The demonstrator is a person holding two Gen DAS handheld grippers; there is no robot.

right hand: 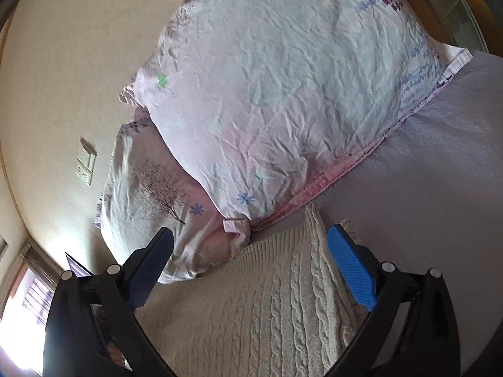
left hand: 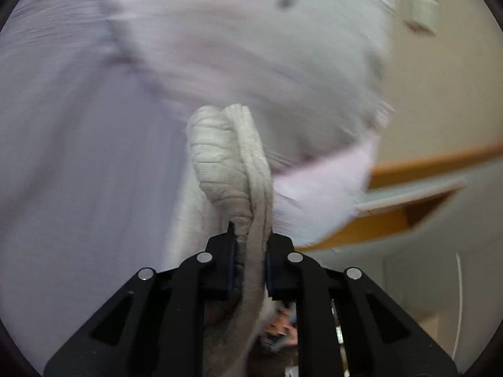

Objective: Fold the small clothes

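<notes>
Left hand-held gripper clenched on a bunched fold of the cream cable-knit sweater, fabric pinched between both pads and rising past the fingertips in a thick roll; its view is heavily motion-blurred, so exactly which part of the garment is caught, can't tell. Right hand-held gripper released, jaws wide apart, hovering just above the sweater, which lies spread on the lilac bed sheet with its far edge touching the floral pillow.

Risks (judgement): the left grip holds a bulky bunch rather than a clean edge, so layers could slip out unevenly and the fold would come out skewed. With the right side not pinning anything, pulling from the left may drag the whole sweater across the sheet instead of folding it. Knit ribs could snag on a pad if the right closes while sliding.

Room: beyond the pillow, little space, the wall is close behind it. To the pillow's right, open sheet offers room to lay the fold. Sweater's edge nearest the pillow is tight against it, so a fold toward the pillow would ride up on it
</notes>
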